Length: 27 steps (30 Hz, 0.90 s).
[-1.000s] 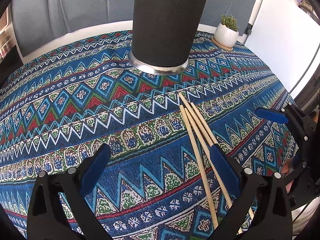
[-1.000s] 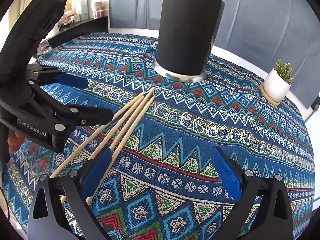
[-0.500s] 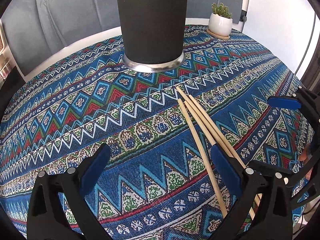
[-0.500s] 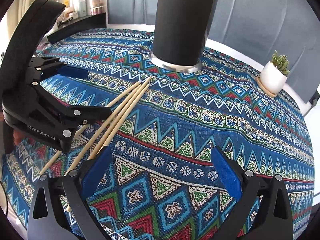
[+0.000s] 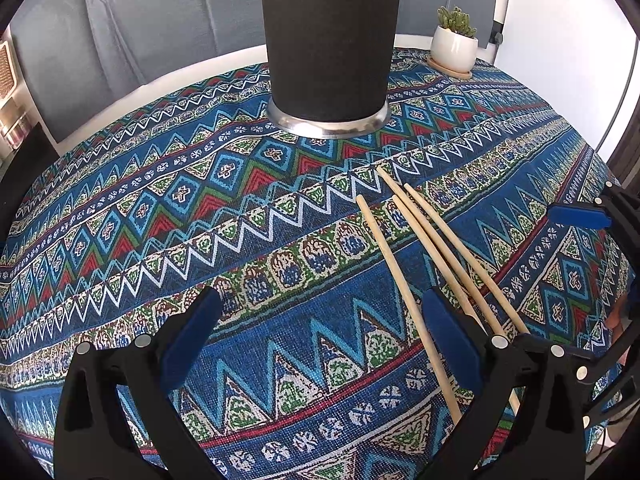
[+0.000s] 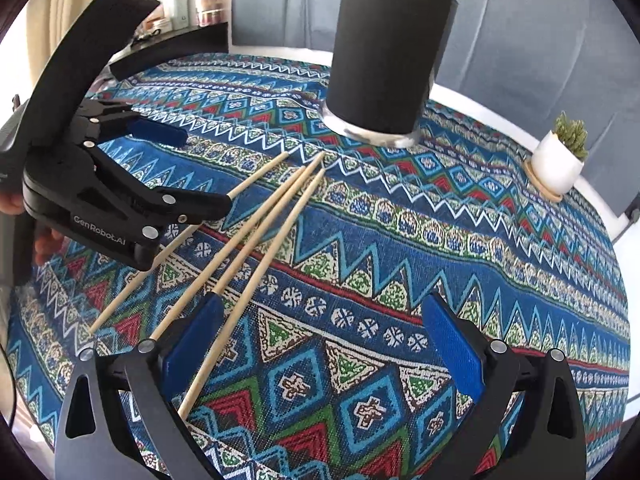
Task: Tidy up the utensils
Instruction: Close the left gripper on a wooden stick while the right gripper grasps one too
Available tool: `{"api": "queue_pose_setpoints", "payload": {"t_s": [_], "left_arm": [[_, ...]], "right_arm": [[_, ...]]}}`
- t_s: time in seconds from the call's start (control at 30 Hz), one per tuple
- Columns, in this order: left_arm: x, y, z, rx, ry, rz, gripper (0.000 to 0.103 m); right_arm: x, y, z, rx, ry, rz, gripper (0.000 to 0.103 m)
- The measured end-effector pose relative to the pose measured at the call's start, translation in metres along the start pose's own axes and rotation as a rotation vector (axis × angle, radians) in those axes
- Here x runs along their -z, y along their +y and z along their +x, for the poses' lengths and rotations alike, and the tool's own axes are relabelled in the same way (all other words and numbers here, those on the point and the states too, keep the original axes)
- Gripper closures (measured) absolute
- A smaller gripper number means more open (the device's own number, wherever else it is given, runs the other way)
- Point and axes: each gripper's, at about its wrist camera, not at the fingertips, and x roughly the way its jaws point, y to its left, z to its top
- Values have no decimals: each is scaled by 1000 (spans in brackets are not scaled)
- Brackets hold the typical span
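Bright daylight, sharp focus, strong fisheye bending, dark vignetted corners.

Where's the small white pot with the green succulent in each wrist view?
Left wrist: small white pot with the green succulent, upper right, at the table's far edge.
Right wrist: the pot, right edge, mid-height.
Shared landmark: tall black cylindrical utensil holder with the metal base, left of the pot in both.

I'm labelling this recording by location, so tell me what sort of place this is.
Probably a home living or dining area. A round table wears a patterned cloth, with a small potted succulent near its edge, a grey upholstered backrest behind it, and a shelf of bottles in the corner.
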Motion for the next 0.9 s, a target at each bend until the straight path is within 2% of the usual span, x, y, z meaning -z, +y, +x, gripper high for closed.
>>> {"api": "queue_pose_setpoints", "payload": {"t_s": [0.13,0.27,0.73,0.83,0.9], "left_arm": [[1,0,0,-3,-8,0,4],[4,2,-2,2,-13,1,4],[2,1,-1,6,-12,-2,4],[3,1,-2,2,-12,-2,5],[5,3,-5,2,-17,0,8]], "right_arm": [[2,-9,6,-66,22,73,7],[1,-11,8,-84,22,48,7],[-1,-14,7,-94,22,45,6],[1,-14,5,-91,21,32,9],[3,-17,3,-101,20,19,16]]}}
